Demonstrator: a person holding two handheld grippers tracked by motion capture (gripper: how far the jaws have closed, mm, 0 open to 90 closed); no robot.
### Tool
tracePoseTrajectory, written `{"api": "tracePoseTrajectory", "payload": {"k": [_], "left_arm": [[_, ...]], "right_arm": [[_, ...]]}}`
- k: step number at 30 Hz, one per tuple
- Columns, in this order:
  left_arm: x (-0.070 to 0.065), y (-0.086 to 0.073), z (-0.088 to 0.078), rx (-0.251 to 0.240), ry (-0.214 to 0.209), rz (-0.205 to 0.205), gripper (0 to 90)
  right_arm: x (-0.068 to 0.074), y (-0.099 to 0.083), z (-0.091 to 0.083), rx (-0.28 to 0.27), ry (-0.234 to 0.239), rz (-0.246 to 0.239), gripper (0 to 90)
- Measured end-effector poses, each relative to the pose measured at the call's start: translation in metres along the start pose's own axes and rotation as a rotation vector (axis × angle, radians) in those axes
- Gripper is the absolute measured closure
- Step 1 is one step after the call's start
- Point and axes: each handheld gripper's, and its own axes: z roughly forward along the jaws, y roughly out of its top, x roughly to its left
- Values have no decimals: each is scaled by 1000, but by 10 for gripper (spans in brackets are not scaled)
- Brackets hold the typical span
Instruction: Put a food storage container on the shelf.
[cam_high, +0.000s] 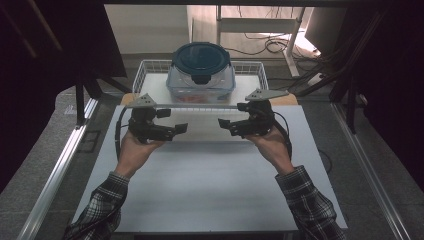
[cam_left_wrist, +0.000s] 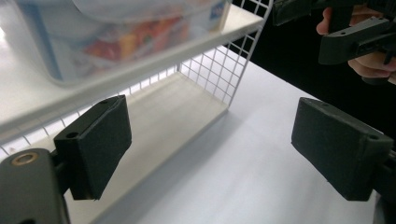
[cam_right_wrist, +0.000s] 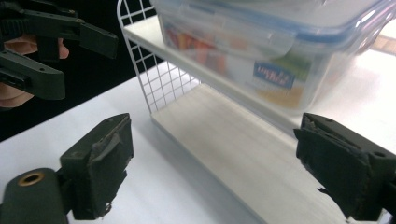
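Our box (cam_high: 201, 75) sits flat on a wire rack (cam_high: 145, 70), lid up. Both grippers, left (cam_high: 172, 127) and right (cam_high: 231, 125), are open and hold nothing above the white bench (cam_high: 200, 185).

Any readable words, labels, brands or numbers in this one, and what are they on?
None can be read.
Blue label on the clear container: white lettering, too blurred to read.
Colourful print showing through the container wall in the left gripper view: blurred, no words legible.

A white desk (cam_high: 210, 190) is seen across the lower middle of the frame; grey floor is seen at both sides; tangled cables (cam_high: 270, 45) are seen on the floor at upper right; a metal rail (cam_high: 55, 175) runs along the lower left.
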Motion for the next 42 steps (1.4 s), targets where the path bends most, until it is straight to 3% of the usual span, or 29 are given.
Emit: {"api": "tracePoseTrajectory", "payload": {"k": [21,31,42], "left_arm": [[-10,-59,17,65,-20,-24,79],[-15,-86,30,106,-10,-32,70],[-19,-105,40,150,-19,-36,73]], "right_arm": [[13,-50,8,71,8,-43,33],[16,-72,17,93,-11,-41,23],[19,-93,24,133,-40,-54,8]]}}
